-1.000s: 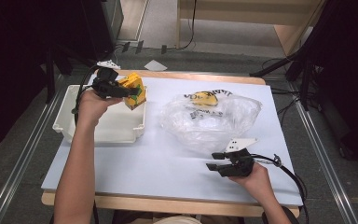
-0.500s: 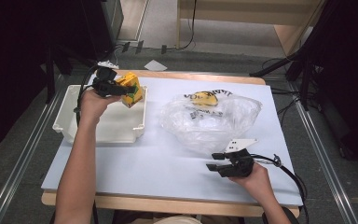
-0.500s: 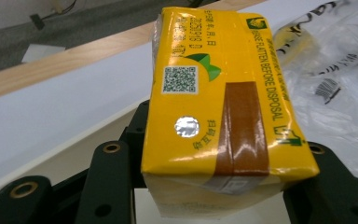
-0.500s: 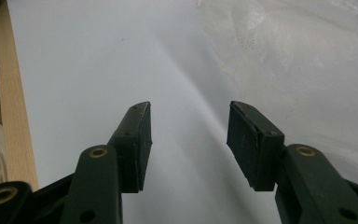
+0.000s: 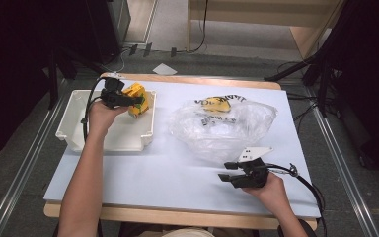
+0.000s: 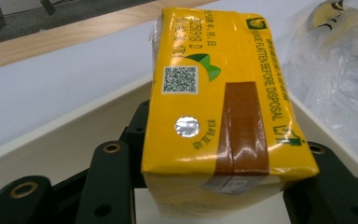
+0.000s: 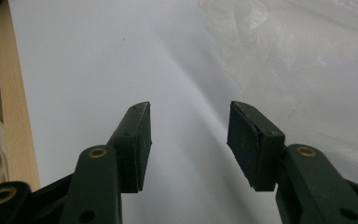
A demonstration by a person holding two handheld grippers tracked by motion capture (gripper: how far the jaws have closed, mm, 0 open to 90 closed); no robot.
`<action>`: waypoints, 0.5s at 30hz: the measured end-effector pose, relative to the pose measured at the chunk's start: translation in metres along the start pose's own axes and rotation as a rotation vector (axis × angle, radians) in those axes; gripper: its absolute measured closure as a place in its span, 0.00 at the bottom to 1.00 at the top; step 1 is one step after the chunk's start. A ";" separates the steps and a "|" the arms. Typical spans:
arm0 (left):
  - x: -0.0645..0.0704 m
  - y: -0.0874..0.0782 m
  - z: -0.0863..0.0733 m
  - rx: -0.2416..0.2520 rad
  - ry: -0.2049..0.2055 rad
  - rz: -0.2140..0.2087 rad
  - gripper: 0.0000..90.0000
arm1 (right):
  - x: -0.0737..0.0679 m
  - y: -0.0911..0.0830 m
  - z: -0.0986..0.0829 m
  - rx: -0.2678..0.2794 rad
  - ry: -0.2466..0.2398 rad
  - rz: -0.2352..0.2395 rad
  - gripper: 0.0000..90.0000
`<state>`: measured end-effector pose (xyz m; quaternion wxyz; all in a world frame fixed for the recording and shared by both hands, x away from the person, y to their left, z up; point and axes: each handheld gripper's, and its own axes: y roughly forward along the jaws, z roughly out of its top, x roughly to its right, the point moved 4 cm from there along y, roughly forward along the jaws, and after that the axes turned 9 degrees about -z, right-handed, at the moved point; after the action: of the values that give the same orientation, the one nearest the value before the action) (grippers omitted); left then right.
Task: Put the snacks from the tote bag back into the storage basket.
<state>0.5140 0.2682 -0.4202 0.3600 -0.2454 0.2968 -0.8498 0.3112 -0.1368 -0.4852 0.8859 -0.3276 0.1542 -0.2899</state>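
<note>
Over the white tray [image 5: 74,129], left hand-held gripper [image 5: 134,100] clamps yellow carton [image 5: 139,97]; right hand-held gripper [image 5: 224,173] gapes beside crumpled plastic bag [image 5: 227,129].

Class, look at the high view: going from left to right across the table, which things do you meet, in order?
White tray → yellow carton held in the left gripper → clear plastic bag → right gripper, jaws apart, resting low on the table.

A table [image 5: 143,182] with a pale blue-white top and wooden edge is seen from above. A white tray [image 5: 79,136] is set on its left part, and a crumpled clear plastic bag [image 5: 222,131] is spread across the middle, well apart from the tray.
</note>
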 end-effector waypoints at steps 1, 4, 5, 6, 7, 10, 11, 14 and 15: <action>0.000 0.002 -0.001 -0.006 0.005 0.005 0.58 | 0.000 0.000 0.000 0.002 -0.001 0.001 0.56; -0.001 0.007 -0.003 -0.022 0.007 0.019 0.58 | 0.000 0.001 0.000 -0.002 -0.003 0.002 0.56; -0.001 0.008 -0.003 -0.026 0.007 0.019 0.58 | 0.000 0.001 0.000 -0.002 -0.002 0.003 0.56; -0.001 0.010 -0.004 -0.034 0.006 0.015 0.58 | 0.000 0.001 0.000 -0.002 -0.003 0.001 0.56; -0.002 0.013 -0.006 -0.039 0.003 0.015 0.58 | 0.000 0.000 0.000 -0.001 -0.003 0.001 0.56; -0.001 0.015 -0.006 -0.004 -0.014 -0.006 0.58 | 0.000 0.001 -0.001 -0.004 -0.004 0.003 0.56; -0.001 0.017 -0.006 -0.002 -0.011 -0.008 0.58 | 0.000 0.001 -0.001 -0.005 -0.003 0.003 0.56; 0.001 0.018 -0.007 0.005 0.012 -0.004 0.57 | 0.000 0.001 -0.001 -0.004 -0.005 0.003 0.56; 0.001 0.018 -0.007 0.001 0.014 0.002 0.57 | 0.000 0.001 -0.001 -0.002 -0.005 0.004 0.56</action>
<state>0.5173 0.2591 -0.4370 0.3589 -0.2390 0.2994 -0.8511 0.3114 -0.1362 -0.4864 0.8865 -0.3289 0.1528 -0.2873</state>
